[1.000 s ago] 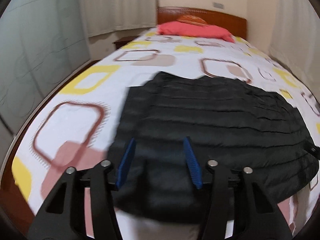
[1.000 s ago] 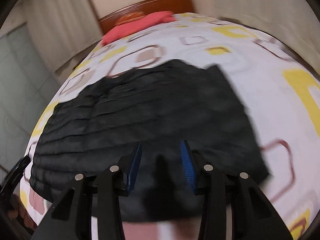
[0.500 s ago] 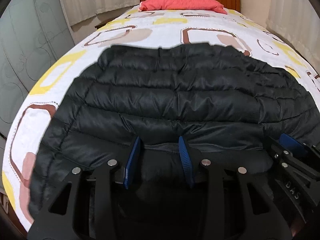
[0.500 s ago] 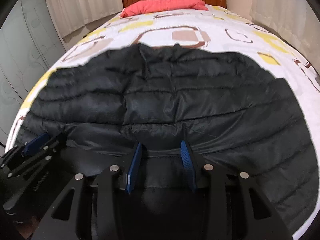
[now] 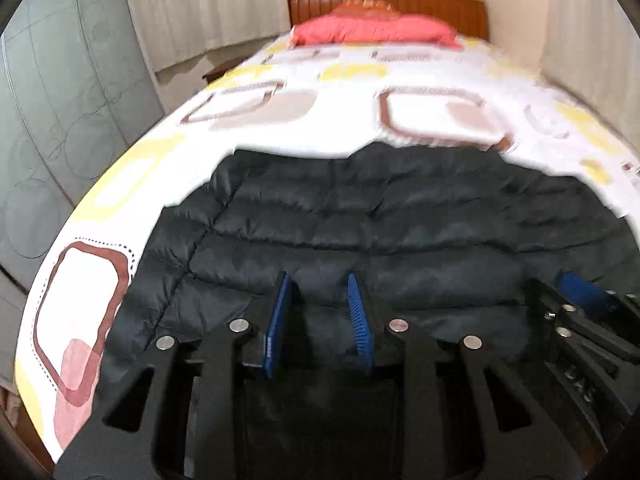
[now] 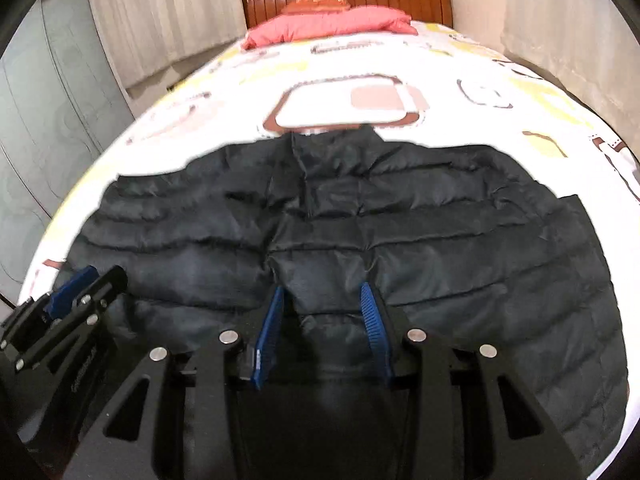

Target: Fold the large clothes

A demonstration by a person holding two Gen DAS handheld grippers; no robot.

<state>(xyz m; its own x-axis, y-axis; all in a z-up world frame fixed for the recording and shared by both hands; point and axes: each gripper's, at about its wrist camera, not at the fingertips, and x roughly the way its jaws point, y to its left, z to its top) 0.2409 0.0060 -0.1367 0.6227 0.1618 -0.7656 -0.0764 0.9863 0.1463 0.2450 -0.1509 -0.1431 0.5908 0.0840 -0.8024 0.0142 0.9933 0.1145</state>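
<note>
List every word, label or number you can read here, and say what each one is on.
"DAS": on the black body of the right gripper, in the left wrist view; blurred but legible.
Lettering along the side of the left gripper, in the right wrist view: too blurred to read.
Black jacket and patterned bedsheet: no text visible.

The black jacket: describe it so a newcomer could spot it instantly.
Start at the bed with its white patterned cover and a red pillow by the headboard. The black jacket is spread flat at the near end. It is the only dark, quilted thing there.
</note>
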